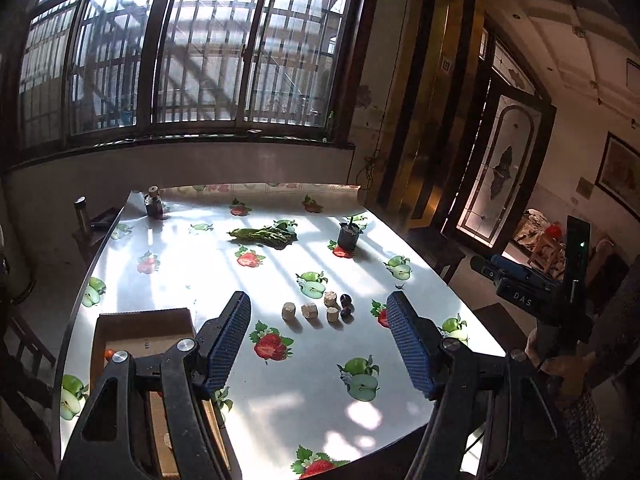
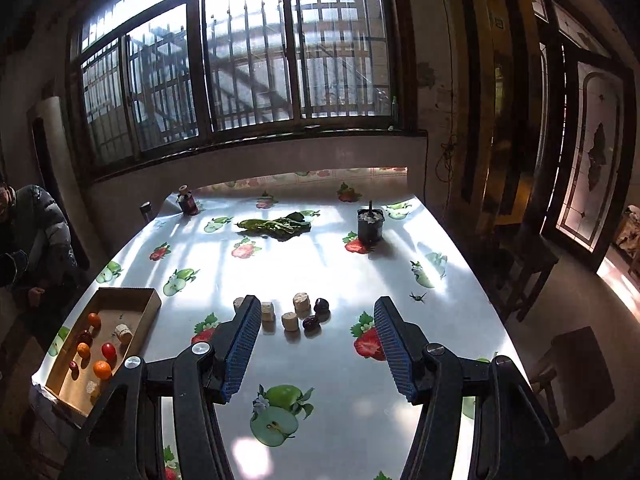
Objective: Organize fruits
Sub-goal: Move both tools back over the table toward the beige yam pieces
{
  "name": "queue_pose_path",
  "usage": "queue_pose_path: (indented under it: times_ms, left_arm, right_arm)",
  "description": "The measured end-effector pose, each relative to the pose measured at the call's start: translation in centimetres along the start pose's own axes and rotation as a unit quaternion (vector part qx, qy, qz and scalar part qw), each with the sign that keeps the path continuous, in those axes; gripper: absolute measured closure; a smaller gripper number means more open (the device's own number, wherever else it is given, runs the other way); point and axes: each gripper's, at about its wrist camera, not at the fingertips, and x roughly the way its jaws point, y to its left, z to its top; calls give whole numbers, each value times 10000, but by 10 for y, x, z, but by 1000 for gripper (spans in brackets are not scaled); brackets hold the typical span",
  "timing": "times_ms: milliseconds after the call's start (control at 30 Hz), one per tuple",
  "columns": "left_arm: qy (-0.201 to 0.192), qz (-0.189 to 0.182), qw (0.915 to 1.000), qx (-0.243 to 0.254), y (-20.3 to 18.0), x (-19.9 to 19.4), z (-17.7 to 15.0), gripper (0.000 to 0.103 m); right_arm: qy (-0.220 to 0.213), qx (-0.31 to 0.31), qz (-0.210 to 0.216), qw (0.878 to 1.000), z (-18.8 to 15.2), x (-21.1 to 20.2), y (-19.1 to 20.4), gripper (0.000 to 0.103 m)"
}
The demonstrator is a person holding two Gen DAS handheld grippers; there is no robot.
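Observation:
A cardboard box (image 2: 132, 300) at the table's left front holds small orange fruits (image 2: 102, 369), a red tomato (image 2: 108, 350), dark dates and pale chunks; it shows partly behind my left fingers in the left wrist view (image 1: 120, 328). In the table's middle lie several pale cut chunks (image 2: 290, 321) (image 1: 309, 311) and two dark red dates (image 2: 316, 316) (image 1: 346, 306). My left gripper (image 1: 320, 340) is open and empty, above the table short of them. My right gripper (image 2: 316, 344) is open and empty, just short of the chunks; its body shows at the left wrist view's right edge.
Green leafy vegetables (image 2: 276, 226) lie further back. A small black pot (image 2: 370, 224) stands back right, a small dark bottle (image 2: 188, 202) back left. The fruit-print tablecloth (image 2: 320, 392) covers the table. A person in a dark jacket (image 2: 28, 232) sits at the left.

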Motion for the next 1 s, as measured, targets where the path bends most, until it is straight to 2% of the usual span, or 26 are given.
queue_pose_path:
  times_ms: [100, 267, 367, 467, 567, 667, 767, 867, 933, 1000]
  left_arm:
    - [-168, 320, 9993, 111, 2, -35, 27, 29]
    - [-572, 1262, 9903, 118, 19, -73, 73, 25]
    - [-661, 1721, 9828, 138, 31, -71, 101, 24]
    - [-704, 1760, 9818, 102, 43, -49, 113, 18]
    - [-390, 1439, 9887, -125, 56, -2, 104, 18]
    - [171, 1044, 9934, -454, 71, 61, 81, 18]
    - [679, 731, 9922, -751, 81, 127, 48, 18]
    - [1135, 623, 9869, -966, 89, 193, 14, 18]
    - [1452, 577, 9806, -1181, 94, 232, -8, 27]
    - [1815, 448, 9733, -1329, 96, 272, -29, 50]
  right_arm:
    - [-480, 79, -247, 9985, 52, -48, -26, 40]
    - [-1146, -66, -970, 9886, 148, -111, -45, 35]
    - [-1204, -26, -1250, 9848, 195, -125, -47, 32]
    - [-1050, 6, -1231, 9868, 213, -117, -45, 29]
    - [-772, -48, -970, 9923, 194, -82, -38, 25]
    - [-152, -76, -566, 9983, 152, -18, -30, 25]
    - [495, -40, -198, 9986, 100, 57, -22, 25]
    - [1025, 55, 318, 9942, 43, 128, -14, 27]
    - [1389, 139, 688, 9878, 11, 171, -4, 40]
    - [1763, 246, 1049, 9784, -25, 213, 8, 55]
